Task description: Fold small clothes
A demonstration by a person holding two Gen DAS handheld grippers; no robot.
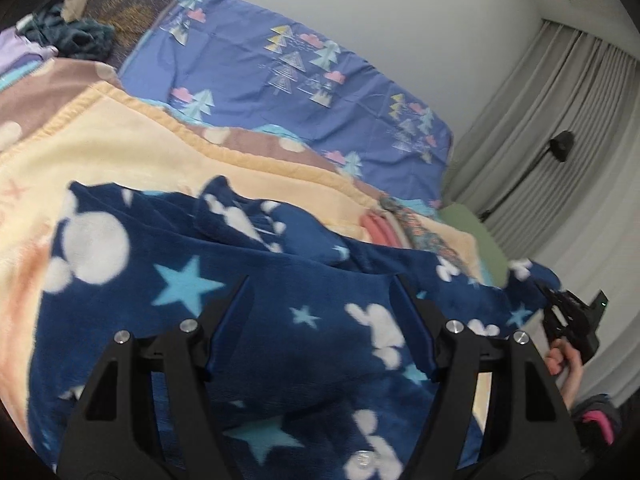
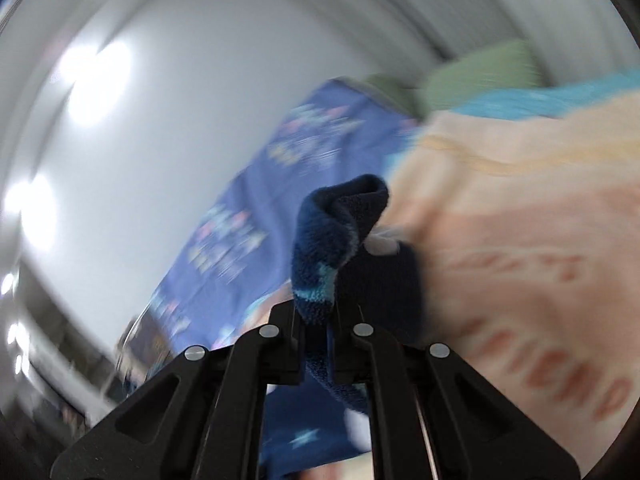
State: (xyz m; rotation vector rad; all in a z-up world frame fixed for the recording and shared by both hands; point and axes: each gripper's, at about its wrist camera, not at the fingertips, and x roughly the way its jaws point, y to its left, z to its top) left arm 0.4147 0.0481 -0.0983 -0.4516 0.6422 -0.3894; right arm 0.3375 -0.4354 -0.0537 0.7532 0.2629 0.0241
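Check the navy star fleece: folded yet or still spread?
Not folded. The navy star fleece lies mostly spread and rumpled on the cream blanket; the right gripper is shut on one bunched edge.

We're in a home bedroom. We see a bed (image 1: pixel 280 92) made up with a blue sheet (image 1: pixel 256 60) printed with trees and clouds, and a cream blanket (image 1: pixel 132 148) over it. Loose clothes (image 1: pixel 76 36) sit piled at the far end. A green pillow (image 1: pixel 476 232) lies at the other end. Grey curtains (image 1: pixel 560 120) hang floor-length beside a plain white wall (image 1: pixel 360 0). Right wrist view is blurred, but we make out the same sheet (image 2: pixel 256 216) and wall (image 2: pixel 180 100).
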